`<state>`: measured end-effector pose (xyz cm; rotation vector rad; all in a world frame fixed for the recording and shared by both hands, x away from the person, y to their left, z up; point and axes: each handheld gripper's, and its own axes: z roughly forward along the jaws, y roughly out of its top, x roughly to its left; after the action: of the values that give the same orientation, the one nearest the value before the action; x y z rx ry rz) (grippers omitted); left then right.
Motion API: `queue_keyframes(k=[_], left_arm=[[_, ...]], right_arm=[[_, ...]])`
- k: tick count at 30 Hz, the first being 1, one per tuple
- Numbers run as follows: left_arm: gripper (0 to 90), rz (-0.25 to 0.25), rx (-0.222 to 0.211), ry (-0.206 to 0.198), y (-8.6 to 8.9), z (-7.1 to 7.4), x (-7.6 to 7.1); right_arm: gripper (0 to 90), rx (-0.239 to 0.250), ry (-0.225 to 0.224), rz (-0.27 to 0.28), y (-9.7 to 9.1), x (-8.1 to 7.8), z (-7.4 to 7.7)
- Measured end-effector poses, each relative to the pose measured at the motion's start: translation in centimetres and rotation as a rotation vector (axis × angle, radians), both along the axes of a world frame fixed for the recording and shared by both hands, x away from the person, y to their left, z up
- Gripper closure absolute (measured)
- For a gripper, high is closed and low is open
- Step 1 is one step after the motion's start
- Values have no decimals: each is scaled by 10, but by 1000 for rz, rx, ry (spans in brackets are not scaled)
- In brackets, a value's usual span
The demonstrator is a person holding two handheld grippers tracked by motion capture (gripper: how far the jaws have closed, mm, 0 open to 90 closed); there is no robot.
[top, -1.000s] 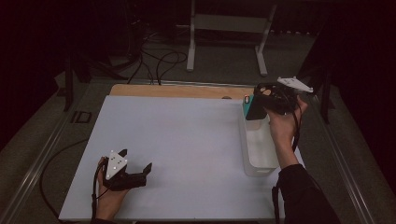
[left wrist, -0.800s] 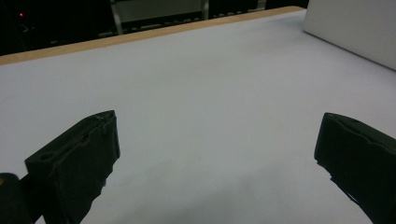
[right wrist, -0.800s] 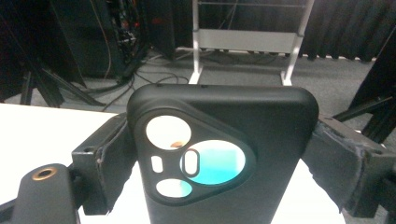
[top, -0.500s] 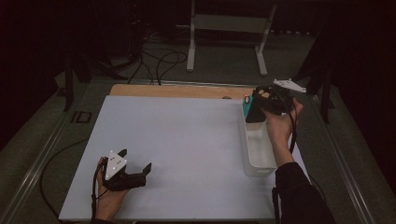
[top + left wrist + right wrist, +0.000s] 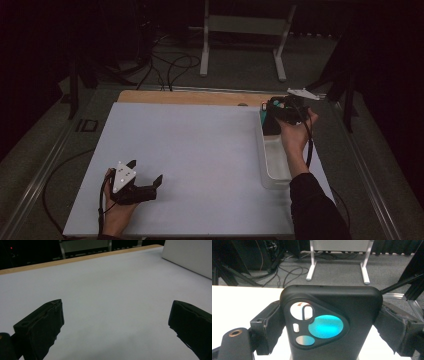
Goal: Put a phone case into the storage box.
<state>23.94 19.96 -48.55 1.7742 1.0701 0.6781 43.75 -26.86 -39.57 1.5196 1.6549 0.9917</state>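
Observation:
A black phone case [image 5: 332, 322] with a triangular camera cutout and a teal patch stands upright between the jaws of my right gripper [image 5: 329, 315], which is shut on its two sides. In the high view this gripper [image 5: 272, 109] holds the case [image 5: 270, 125] at the far end of a clear plastic bin [image 5: 275, 172] on the table's right side. Near the front left of the white table [image 5: 200, 150], my left gripper [image 5: 146, 171] rests in a hand. Its jaws [image 5: 116, 320] stand wide open over bare surface with nothing between them.
The bin's pale wall [image 5: 190, 255] rises at the far right of the left gripper view. A wooden strip [image 5: 190, 96] edges the table's back. Behind it on the floor are cables [image 5: 170, 65] and a metal stand [image 5: 245, 25].
The right gripper with the case has shifted slightly left and lower over the bin's far end. The left gripper has not moved.

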Motion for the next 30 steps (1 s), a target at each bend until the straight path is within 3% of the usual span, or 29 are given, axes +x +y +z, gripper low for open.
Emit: queue_keyframes(k=[18,30], left_arm=[[6,1,-7,1,1,0,-1],[7,-1,-8,2,1,-1,-1]], right_arm=[[134,-23,66,-11,6,17,-27],[129,-47,65,-6,12,23,-35]])
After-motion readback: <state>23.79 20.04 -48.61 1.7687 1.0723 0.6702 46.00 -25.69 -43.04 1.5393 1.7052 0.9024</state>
